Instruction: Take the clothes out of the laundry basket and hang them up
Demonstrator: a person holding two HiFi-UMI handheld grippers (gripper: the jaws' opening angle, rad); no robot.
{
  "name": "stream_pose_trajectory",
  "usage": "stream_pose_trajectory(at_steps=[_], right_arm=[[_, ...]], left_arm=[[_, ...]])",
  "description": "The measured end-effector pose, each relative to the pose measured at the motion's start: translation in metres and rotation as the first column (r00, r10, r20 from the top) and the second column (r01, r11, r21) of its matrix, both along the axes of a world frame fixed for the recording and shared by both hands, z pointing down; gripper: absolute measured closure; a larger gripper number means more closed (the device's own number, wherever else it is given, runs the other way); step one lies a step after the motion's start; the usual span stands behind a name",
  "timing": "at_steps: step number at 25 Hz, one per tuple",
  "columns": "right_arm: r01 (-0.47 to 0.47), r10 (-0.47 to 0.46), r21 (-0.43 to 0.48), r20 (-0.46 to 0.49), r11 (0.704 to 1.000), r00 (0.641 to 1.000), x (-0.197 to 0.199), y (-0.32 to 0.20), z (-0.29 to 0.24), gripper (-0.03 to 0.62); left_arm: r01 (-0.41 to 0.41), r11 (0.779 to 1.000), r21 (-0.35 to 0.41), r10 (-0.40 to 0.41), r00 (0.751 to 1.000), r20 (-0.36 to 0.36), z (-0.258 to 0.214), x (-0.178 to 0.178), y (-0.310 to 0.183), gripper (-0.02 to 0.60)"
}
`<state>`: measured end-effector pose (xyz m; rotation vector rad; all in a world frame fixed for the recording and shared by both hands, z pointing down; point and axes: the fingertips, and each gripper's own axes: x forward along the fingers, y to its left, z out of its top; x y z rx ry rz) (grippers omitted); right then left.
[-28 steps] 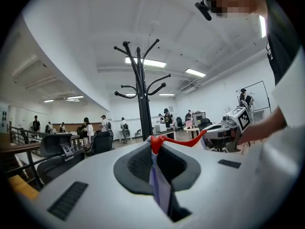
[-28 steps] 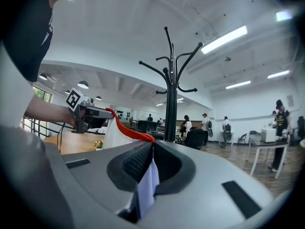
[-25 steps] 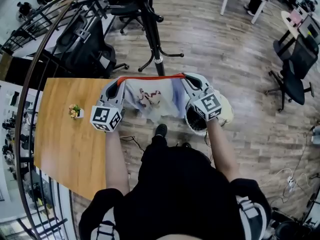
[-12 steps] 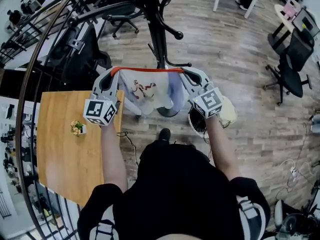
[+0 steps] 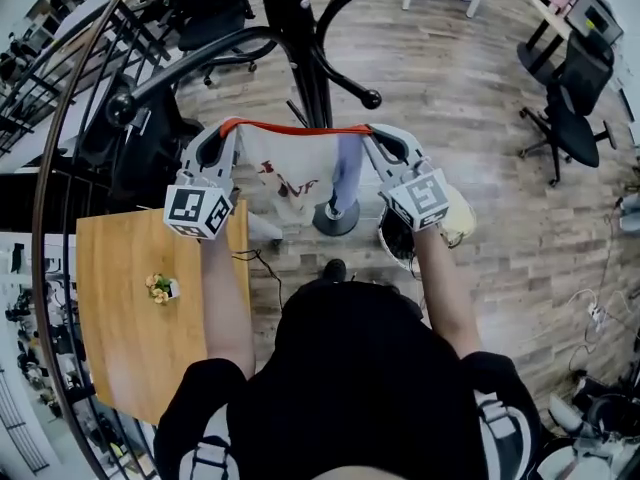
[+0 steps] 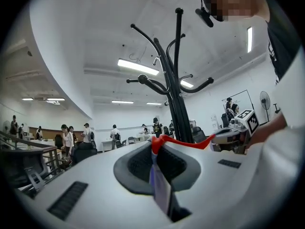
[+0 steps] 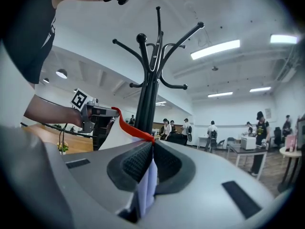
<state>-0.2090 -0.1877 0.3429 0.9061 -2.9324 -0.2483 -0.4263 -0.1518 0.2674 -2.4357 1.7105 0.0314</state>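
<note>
A white garment (image 5: 292, 167) with a red edge and a red print hangs stretched between my two grippers. My left gripper (image 5: 224, 137) is shut on its left end, my right gripper (image 5: 371, 136) on its right end. Just beyond the cloth stands the black coat rack (image 5: 298, 38), its base (image 5: 336, 219) showing under the garment. In the left gripper view the jaws (image 6: 155, 148) pinch the red edge (image 6: 183, 142), with the rack (image 6: 176, 80) close ahead. The right gripper view shows its jaws (image 7: 151, 146) shut on cloth (image 7: 146, 182) before the rack (image 7: 151, 70). The white laundry basket (image 5: 398, 240) sits on the floor below my right hand.
A wooden table (image 5: 120, 318) with a small potted plant (image 5: 160, 288) stands at the left. A curved railing (image 5: 60, 158) and black office chairs (image 5: 565, 108) ring the area. Rack hooks (image 5: 368, 98) reach out above the garment. People stand far off in the office (image 6: 66, 137).
Both grippers have carried the stretched garment up and forward, away from the table and close to the coat rack. Both grips stay the same.
</note>
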Motion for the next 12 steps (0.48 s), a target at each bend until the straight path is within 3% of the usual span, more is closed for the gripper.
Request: stream_pose_trajectory(at_steps=[5, 12], right_arm=[[-0.063, 0.063, -0.016, 0.006, 0.998, 0.998, 0.006, -0.016, 0.0, 0.576], [-0.137, 0.131, -0.075, -0.077, 0.988, 0.988, 0.004, -0.02, 0.053, 0.576]], left_arm=[[-0.045, 0.999, -0.008, 0.045, 0.999, -0.006, 0.006, 0.005, -0.028, 0.554], [-0.085, 0.986, -0.14, 0.081, 0.996, -0.032, 0.077, -0.002, -0.063, 0.554]])
